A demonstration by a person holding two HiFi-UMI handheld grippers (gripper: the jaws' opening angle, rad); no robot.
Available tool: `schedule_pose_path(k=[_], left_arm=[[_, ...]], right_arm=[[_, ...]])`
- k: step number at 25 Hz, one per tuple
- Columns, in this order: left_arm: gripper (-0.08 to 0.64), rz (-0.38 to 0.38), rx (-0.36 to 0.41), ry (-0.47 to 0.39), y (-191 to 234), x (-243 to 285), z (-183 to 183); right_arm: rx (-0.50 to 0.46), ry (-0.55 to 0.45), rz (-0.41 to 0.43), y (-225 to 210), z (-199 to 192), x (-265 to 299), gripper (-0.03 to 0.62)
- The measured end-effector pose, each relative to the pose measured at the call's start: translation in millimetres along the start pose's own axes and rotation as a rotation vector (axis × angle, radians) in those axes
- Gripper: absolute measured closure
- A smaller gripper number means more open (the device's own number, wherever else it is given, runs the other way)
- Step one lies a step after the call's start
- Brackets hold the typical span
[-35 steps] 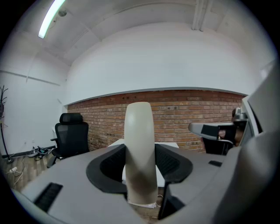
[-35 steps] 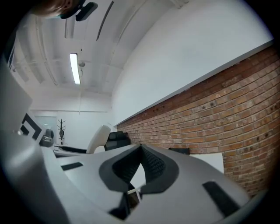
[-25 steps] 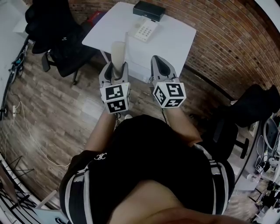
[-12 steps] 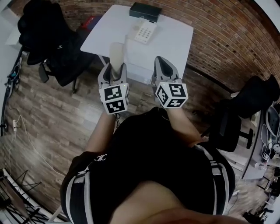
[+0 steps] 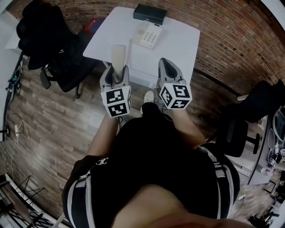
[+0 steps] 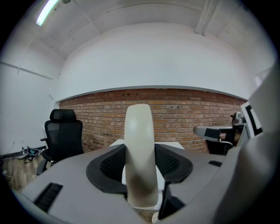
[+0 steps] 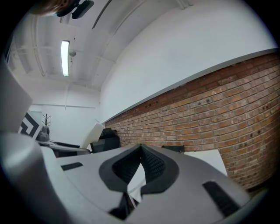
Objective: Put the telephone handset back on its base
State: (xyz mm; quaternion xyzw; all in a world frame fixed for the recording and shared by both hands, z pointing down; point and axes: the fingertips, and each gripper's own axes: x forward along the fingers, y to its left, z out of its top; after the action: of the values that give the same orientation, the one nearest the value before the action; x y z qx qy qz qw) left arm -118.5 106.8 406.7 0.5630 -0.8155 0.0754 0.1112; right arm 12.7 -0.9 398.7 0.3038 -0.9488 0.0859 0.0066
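Observation:
A cream telephone handset [image 5: 119, 54] stands upright between the jaws of my left gripper [image 5: 115, 71], which is shut on it in front of the table's near edge. In the left gripper view the handset [image 6: 140, 148] fills the gap between both pads of the left gripper [image 6: 141, 175]. The white telephone base [image 5: 149, 35] with its keypad lies on the white table [image 5: 178, 42], further ahead. My right gripper [image 5: 164, 66] hangs beside the left one, shut and holding nothing; in the right gripper view its tips [image 7: 140, 148] meet.
A black box [image 5: 150, 13] sits at the table's far edge by the brick wall [image 5: 231, 40]. Black office chairs stand at the left [image 5: 58, 49] and at the right [image 5: 260, 107]. A white shoe [image 5: 148, 96] shows on the wood floor.
Both grippers hold their pose, the handset still gripped. The view has shifted a little and the person's white shoe has come into sight between the grippers.

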Motion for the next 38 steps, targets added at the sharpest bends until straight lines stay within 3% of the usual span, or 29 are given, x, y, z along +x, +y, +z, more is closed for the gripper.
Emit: schedule_pose_path(k=[8, 25, 38], left_arm=[[0.354, -0.011, 0.012, 0.015, 10, 64, 11], [0.356, -0.057, 0.055, 0.095, -6, 239, 47], [0.356, -0.106, 0.110, 0.235, -25, 334, 19]], right_arm=[[0.011, -0.001, -0.001, -25, 3, 58, 0.594], [0.054, 0.035, -0.025, -134, 16, 194, 0.594], [0.109, 0.084, -0.071, -206, 4, 240, 0.594]])
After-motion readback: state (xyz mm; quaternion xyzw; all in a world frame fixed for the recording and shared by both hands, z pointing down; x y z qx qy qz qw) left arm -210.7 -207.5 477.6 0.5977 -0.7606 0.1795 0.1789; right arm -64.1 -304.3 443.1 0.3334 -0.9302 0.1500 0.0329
